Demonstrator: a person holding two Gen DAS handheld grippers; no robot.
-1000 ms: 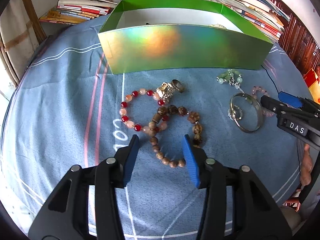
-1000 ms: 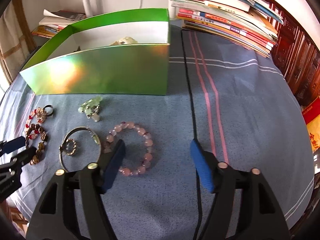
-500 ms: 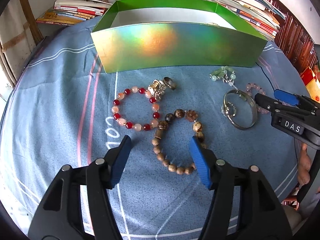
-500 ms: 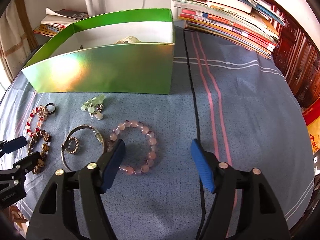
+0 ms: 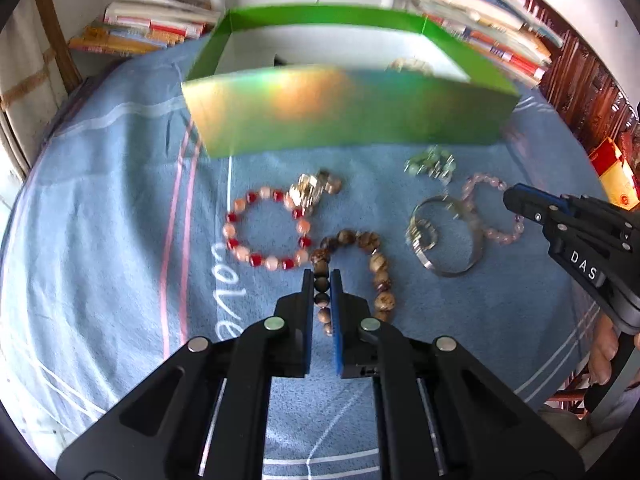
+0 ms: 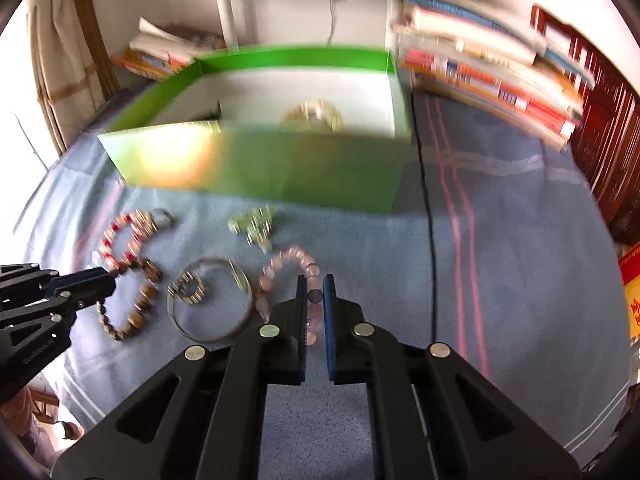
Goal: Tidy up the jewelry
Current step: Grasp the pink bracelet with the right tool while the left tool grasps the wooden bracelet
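Jewelry is lying spread on the blue-clothed table (image 5: 100, 240), in front of the green box (image 5: 344, 120) standing toward the far edge. The left tool (image 5: 322, 280) is pinching the brown wooden bead bracelet (image 5: 376, 264), its pads nearly together on one side of the loop, the rest of which is still resting on the cloth. The right tool (image 6: 315, 292) is clamping the pink bead bracelet (image 6: 280, 268) likewise. Gripping a single strand probably lets each loop hang free for lifting into the box, where a pale piece (image 6: 316, 114) is already sitting. Between the two, the metal bangle (image 5: 448, 236), the green bead cluster (image 5: 430, 162) and the red bead bracelet (image 5: 266, 232) are waiting untouched.
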